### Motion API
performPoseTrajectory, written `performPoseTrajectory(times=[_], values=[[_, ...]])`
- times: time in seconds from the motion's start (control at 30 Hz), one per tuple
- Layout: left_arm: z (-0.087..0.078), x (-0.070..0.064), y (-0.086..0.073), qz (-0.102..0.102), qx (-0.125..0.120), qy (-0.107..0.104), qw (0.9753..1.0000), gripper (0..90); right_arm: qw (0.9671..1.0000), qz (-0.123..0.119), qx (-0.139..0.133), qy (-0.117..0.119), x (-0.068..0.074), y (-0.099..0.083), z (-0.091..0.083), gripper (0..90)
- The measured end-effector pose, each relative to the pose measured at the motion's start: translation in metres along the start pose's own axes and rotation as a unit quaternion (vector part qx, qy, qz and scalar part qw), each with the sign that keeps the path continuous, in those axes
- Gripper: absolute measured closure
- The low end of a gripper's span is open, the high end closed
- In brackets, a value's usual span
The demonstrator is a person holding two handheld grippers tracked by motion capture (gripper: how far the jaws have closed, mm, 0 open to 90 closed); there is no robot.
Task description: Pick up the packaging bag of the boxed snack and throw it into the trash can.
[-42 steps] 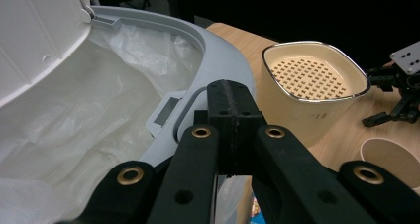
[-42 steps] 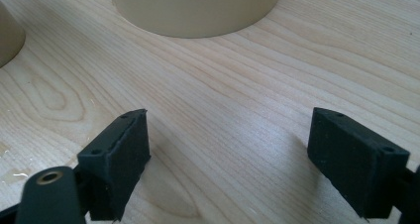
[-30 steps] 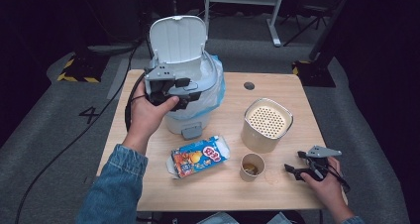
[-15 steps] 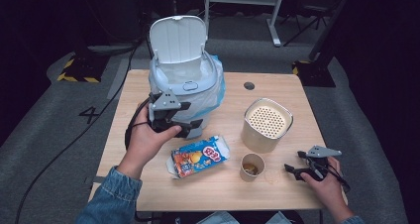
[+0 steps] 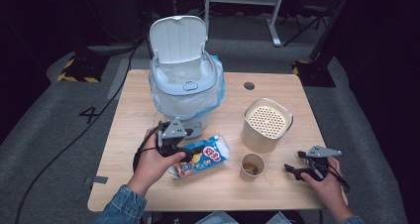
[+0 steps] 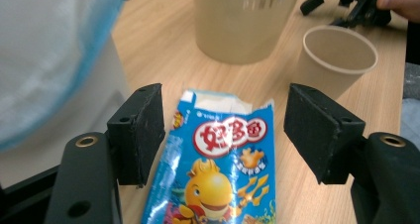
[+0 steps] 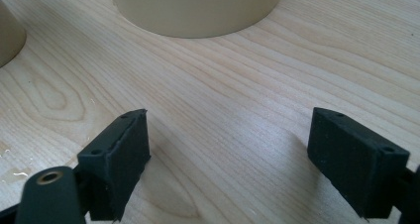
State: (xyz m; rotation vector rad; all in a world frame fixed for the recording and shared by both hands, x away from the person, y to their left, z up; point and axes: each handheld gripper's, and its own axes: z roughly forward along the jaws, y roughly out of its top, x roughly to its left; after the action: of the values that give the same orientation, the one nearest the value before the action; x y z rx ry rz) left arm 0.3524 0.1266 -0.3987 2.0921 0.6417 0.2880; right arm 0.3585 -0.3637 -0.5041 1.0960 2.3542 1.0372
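High view: the left gripper [image 5: 190, 145] sits low over the snack bag [image 5: 204, 156], which lies flat on the table [image 5: 129, 110] just in front of the bin [image 5: 184, 92]. Left gripper view puts its jaws spread wide, one on each side of the bag's [image 6: 223, 154] torn top edge and not yet touching it, so a pinch there looks like the step in hand. The bin's lid [image 5: 177, 38] stands up, leaving the lined opening ready, probably for the bag. The right gripper [image 5: 295, 168] rests near the table's right edge, jaws apart over bare wood, well clear of the paper cup [image 5: 252, 165] and the beige canister [image 5: 266, 124], likely so it stays out of the way.
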Motion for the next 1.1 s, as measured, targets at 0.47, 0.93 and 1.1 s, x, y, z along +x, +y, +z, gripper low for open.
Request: performPoseTrajectory(times=[0.47,0.93,1.1], values=[[0.038,-0.013,-0.035,-0.022,0.024,-0.045,0.9985,31.4,1.0,0.0,0.0,0.0,0.0,0.0,0.0,16.9],[0.074,-0.031,-0.044,0.013,0.1,-0.028,0.9945,30.4,1.0,0.0,0.0,0.0,0.0,0.0,0.0,17.0],[0.08,-0.032,-0.046,0.035,0.115,-0.012,0.9927,23.0,1.0,0.0,0.0,0.0,0.0,0.0,0.0,16.9]])
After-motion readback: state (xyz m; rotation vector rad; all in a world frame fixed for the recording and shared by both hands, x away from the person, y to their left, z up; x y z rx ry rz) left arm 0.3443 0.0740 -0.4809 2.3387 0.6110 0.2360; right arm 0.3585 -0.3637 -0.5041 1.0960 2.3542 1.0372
